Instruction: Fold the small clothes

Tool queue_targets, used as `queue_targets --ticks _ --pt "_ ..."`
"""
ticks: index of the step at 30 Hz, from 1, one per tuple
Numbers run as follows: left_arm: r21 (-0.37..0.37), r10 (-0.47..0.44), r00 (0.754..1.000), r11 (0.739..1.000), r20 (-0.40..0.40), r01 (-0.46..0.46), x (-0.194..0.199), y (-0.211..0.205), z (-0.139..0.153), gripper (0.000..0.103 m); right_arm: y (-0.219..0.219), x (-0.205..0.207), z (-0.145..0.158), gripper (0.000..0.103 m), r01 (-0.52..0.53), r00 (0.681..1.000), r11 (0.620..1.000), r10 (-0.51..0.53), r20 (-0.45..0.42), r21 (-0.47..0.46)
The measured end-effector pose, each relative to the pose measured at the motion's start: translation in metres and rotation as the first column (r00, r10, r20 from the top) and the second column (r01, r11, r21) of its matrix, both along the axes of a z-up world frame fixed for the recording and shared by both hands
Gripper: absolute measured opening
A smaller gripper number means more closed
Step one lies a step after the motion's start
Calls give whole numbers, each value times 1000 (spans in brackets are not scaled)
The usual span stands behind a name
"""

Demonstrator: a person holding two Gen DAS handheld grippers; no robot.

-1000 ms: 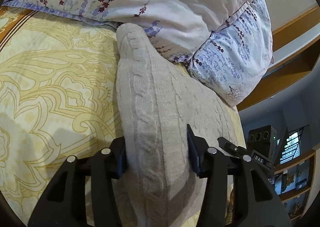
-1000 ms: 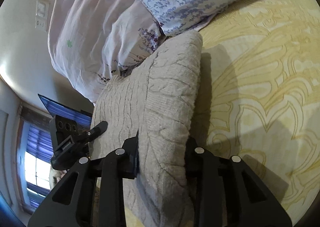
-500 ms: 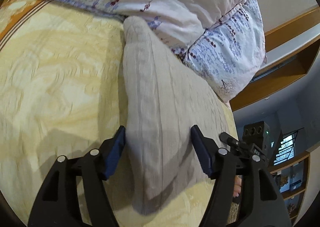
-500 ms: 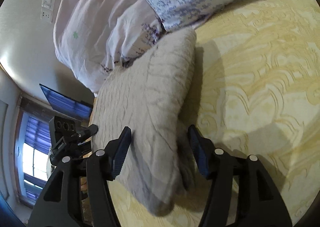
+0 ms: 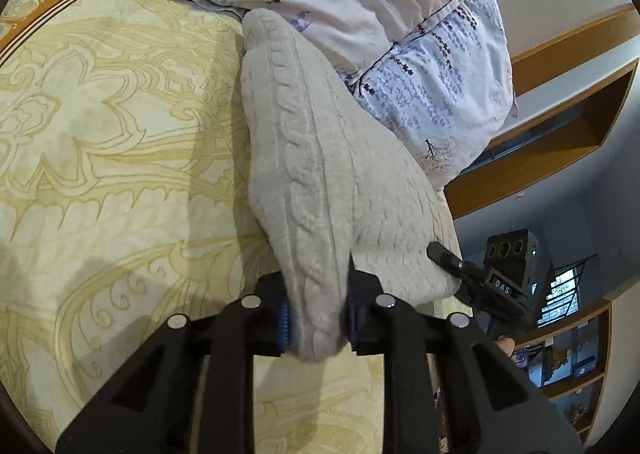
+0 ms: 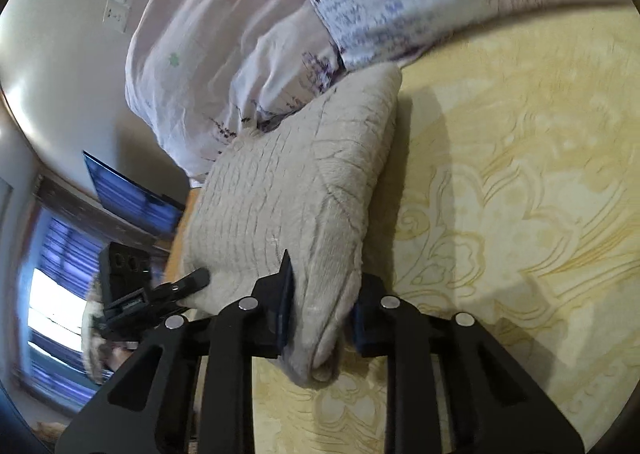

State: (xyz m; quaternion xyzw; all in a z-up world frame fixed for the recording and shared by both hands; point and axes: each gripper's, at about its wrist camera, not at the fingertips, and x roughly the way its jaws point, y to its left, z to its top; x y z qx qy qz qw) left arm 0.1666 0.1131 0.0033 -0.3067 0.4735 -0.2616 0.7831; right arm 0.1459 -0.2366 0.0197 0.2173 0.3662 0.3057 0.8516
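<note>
A beige cable-knit sweater [image 5: 320,158] lies folded on the yellow patterned bedspread [image 5: 100,142], its far end against the pillows. My left gripper [image 5: 316,318] is closing on the near left corner of the knit, and its blue pads press the fabric from both sides. In the right wrist view the same sweater [image 6: 288,206] runs away from me. There my right gripper [image 6: 320,318] is closing on the near right corner, with the cloth pinched between its pads. Each view shows the other gripper at the sweater's opposite corner: the right gripper [image 5: 460,266] and the left gripper [image 6: 192,282].
Floral pillows [image 5: 360,14] are stacked behind the sweater at the head of the bed. Wooden shelving [image 5: 560,134] stands to the right in the left wrist view. A wall switch [image 6: 120,2], a screen [image 6: 128,198] and a bright window [image 6: 52,314] lie to the left in the right wrist view.
Both grippers opened wide around the sweater's near edge half a second ago and have now closed on its two corners. Both have shifted a little across the bed.
</note>
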Motion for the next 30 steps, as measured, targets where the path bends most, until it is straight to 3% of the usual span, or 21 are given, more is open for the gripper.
queue_targets --ticks 4,6,8,12,15,18,20,24,28,30 --pt "27 10 1000 1000 2 -10 -5 1 -7 21 0 9 -15 26 32 998 999 -34 -45 -38" --pt "34 21 1000 999 0 -21 -5 1 -9 27 2 7 -13 35 51 998 996 -54 -40 -67" --pt "64 42 999 997 17 -43 -10 3 -7 40 1 -2 -7 44 90 996 990 -92 -8 -108" --pt "149 98 988 982 123 -116 -32 9 8 56 -4 -44 20 44 236 953 963 -201 227 -134" --pt "164 112 969 975 222 -150 -49 9 23 58 6 -63 30 44 156 947 983 -122 296 -95" --pt "167 63 950 979 306 -119 -59 -6 38 67 32 -63 30 44 81 953 985 -31 301 -154" --pt "196 19 945 977 326 -87 -60 -21 42 69 45 -54 24 44 84 960 976 -25 278 -201" --pt "303 -39 954 951 298 -55 -49 -47 32 72 53 -30 0 44 102 983 962 -60 172 -252" --pt "328 -32 963 943 268 -60 -41 -50 24 72 51 -35 3 44 127 976 964 -79 201 -235" --pt "317 -24 959 946 281 -69 -48 -46 27 73 48 -48 8 50 168 964 955 -108 241 -244"
